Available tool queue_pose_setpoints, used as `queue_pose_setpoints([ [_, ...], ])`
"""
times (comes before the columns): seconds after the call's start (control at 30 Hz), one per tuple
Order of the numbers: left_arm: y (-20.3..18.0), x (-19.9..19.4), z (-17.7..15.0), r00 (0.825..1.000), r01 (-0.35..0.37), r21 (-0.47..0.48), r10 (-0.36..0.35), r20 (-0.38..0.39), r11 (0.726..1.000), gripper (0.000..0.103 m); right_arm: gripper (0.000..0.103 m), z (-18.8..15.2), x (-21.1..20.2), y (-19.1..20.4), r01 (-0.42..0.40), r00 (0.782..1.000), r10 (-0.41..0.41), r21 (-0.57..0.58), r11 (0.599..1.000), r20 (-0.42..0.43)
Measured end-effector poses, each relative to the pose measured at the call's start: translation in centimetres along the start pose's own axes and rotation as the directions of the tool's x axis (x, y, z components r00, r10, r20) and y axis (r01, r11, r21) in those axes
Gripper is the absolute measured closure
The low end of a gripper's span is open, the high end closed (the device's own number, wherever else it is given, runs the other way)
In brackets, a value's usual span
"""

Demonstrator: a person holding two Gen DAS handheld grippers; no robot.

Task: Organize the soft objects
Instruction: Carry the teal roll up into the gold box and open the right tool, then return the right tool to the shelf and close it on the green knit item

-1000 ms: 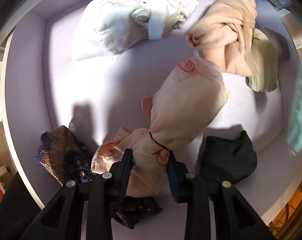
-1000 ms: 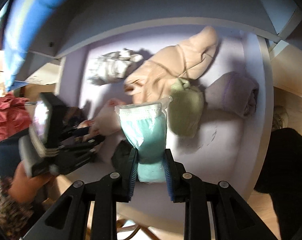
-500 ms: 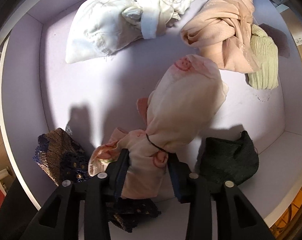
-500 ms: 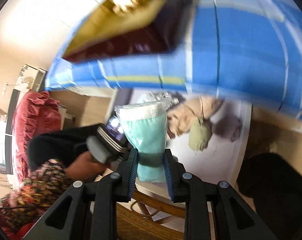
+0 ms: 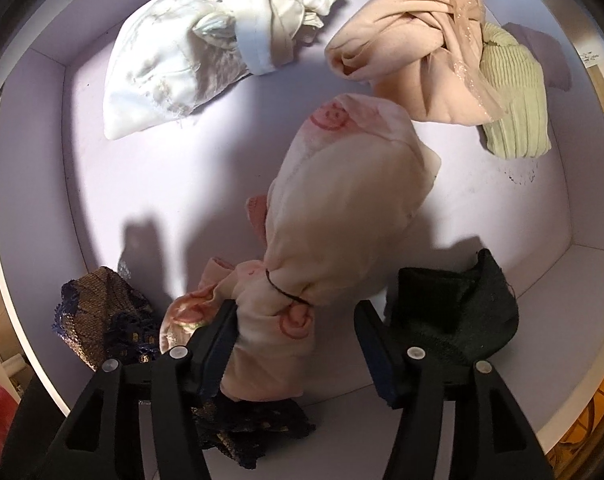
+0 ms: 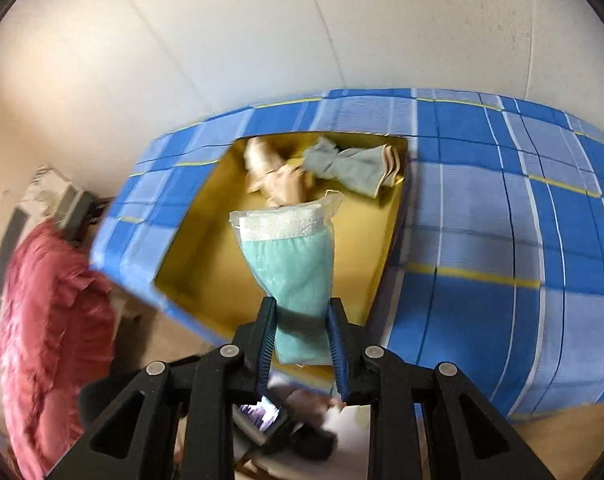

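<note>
1. Looking through the left wrist view: left gripper [image 5: 294, 334] has just been opening, its jaws released around the tied pink bundle [image 5: 338, 216] that lies in the white tray [image 5: 34, 184]; lift straight up so no pad drags the cloth

2. Right wrist view: right gripper [image 6: 301, 328] clenches the teal bundle [image 6: 292, 268] above the yellow-lined box [image 6: 206, 248]; lower into bare floor before letting go

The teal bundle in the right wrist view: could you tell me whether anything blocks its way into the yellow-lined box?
Nothing visible does. The right hand-held gripper holds the teal bundle before the open box; two bundles lie at its far end.
</note>
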State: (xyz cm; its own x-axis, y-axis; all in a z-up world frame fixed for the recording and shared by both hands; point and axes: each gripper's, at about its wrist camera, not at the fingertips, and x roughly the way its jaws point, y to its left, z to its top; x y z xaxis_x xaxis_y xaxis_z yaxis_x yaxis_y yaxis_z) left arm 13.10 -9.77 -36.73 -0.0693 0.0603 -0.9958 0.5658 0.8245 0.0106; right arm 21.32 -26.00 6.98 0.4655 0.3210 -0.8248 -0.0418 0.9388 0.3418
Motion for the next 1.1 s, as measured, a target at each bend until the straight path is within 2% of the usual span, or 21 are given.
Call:
queue_pose_setpoints([
  [0.23, 0.1, -0.2, -0.3, 1.000, -0.014, 0.016, 0.014, -0.001, 1.000, 0.044, 0.077, 3.5, 6.2, -0.8, 0.110, 0.993, -0.106, 0.068, 0.992, -0.059],
  [0.37, 0.2, -0.5, -0.4, 1.000, 0.000, 0.000, 0.000, 0.000, 1.000, 0.044, 0.077, 4.3, 8.8, -0.1, 0.203, 0.976, -0.201, 0.013, 0.979, -0.079],
  [0.53, 0.3, -0.4, -0.5, 1.000, 0.005, 0.003, -0.005, 0.000, 1.000, 0.044, 0.075, 4.9, 10.0, 0.1, 0.289, 0.954, -0.292, -0.039, 0.956, -0.071],
  [0.57, 0.4, -0.4, -0.5, 1.000, 0.005, 0.003, -0.005, 0.000, 1.000, 0.044, 0.072, 5.0, 10.1, 0.3, 0.310, 0.948, -0.312, -0.053, 0.949, -0.059],
  [0.63, 0.6, -0.4, -0.5, 1.000, 0.006, 0.002, -0.006, 0.000, 1.000, 0.044, 0.055, 5.2, 9.8, 0.4, 0.347, 0.937, -0.350, -0.076, 0.935, -0.024],
  [0.8, 0.9, -0.5, -0.4, 1.000, 0.004, -0.001, -0.004, 0.004, 1.000, 0.044, 0.053, 4.8, 7.2, 0.5, 0.287, 0.956, -0.283, -0.059, 0.956, 0.072],
  [1.1, 0.8, -0.7, -0.5, 1.000, 0.000, -0.001, 0.000, 0.011, 1.000, 0.044, 0.053, 0.4, 3.7, 0.0, 0.245, 0.962, -0.231, -0.092, 0.965, 0.144],
])
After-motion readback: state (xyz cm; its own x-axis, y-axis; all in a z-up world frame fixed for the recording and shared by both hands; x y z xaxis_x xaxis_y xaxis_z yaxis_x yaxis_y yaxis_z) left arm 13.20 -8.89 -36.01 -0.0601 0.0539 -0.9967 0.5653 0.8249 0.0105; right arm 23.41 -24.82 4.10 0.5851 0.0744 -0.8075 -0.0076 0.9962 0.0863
